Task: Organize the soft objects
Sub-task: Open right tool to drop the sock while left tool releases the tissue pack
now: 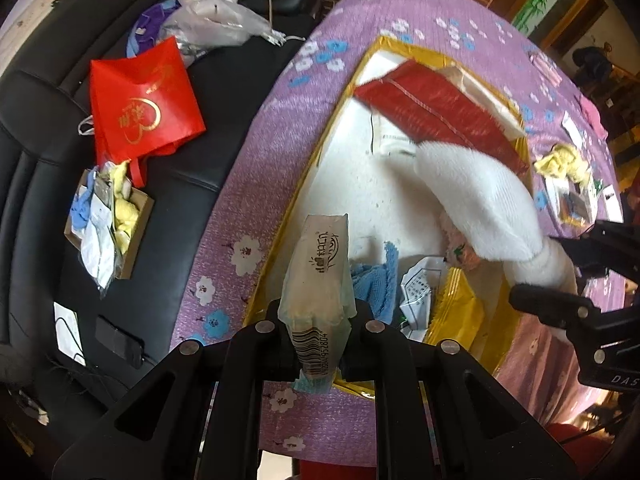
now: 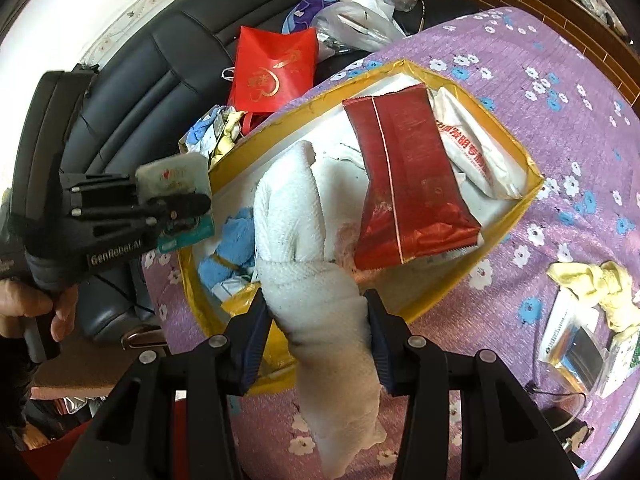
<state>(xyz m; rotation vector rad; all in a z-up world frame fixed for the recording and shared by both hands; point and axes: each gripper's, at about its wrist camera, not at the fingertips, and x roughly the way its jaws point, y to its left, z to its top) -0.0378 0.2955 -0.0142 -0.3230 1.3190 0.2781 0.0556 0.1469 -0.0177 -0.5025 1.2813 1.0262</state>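
Observation:
My left gripper point(image 1: 319, 322) is shut on a small tissue pack point(image 1: 318, 276) with a barcode, held above the near edge of the yellow-rimmed box point(image 1: 320, 152). In the right wrist view that left gripper point(image 2: 182, 204) and its tissue pack point(image 2: 176, 178) hang at the box's left side. My right gripper point(image 2: 318, 312) is shut on a rolled white towel point(image 2: 304, 240), whose far end droops into the yellow-rimmed box point(image 2: 516, 148). From the left wrist view the white towel point(image 1: 476, 200) hangs over the box's right part. A red foil packet point(image 2: 404, 176) and a blue cloth point(image 2: 236, 248) lie inside.
The box sits on a purple flowered cover point(image 2: 560, 92). A black sofa point(image 1: 36, 168) to the left carries a red bag point(image 1: 140, 100), plastic bags point(image 1: 216, 16) and a cardboard tray of small items point(image 1: 104, 220). A yellow cloth point(image 2: 596, 288) and packets lie right of the box.

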